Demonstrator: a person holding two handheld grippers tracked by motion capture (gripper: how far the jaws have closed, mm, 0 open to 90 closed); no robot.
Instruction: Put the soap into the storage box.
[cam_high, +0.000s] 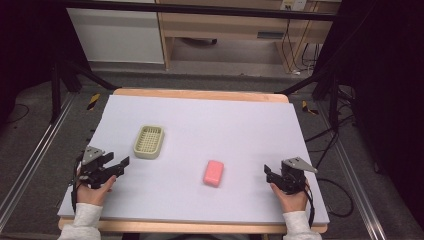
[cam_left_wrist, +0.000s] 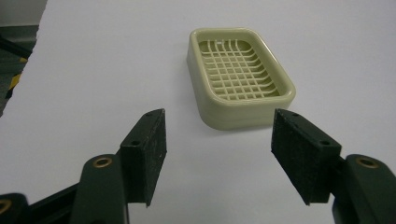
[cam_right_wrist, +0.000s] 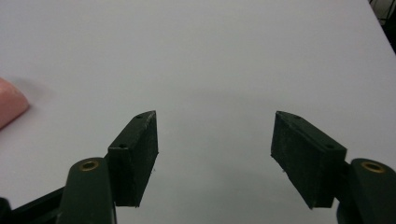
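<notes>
A: From the high view, what can be made out?

B: A pale table cover (cam_high: 200, 125) is seen with two things on it. A cream soap dish (cam_high: 149, 141) is set left of the middle, and a pink soap bar (cam_high: 213, 173) is laid nearer the person, to the right of the dish and well apart from it. The left gripper (cam_high: 121, 166) is held low at the near left edge, the right gripper (cam_high: 268, 174) at the near right. Nothing is touched by either; a resting stance at the two sides is suggested, with each tool turned in toward the middle.

A: And along the left gripper's jaws?

B: The jaws are seen parted, with bare cover between the pads. The soap dish (cam_left_wrist: 239, 77) lies just ahead, apart from them. It is shown as a rounded rectangle with a raised grid for draining, empty and flat on the cover. It is likely lined up this way because the dish is the nearer thing for that hand.

A: The right gripper view?

B: Its jaws are also spread, nothing gripped. A rounded corner of the soap bar (cam_right_wrist: 11, 107) is caught at the left edge, off to the side rather than between the pads.
</notes>
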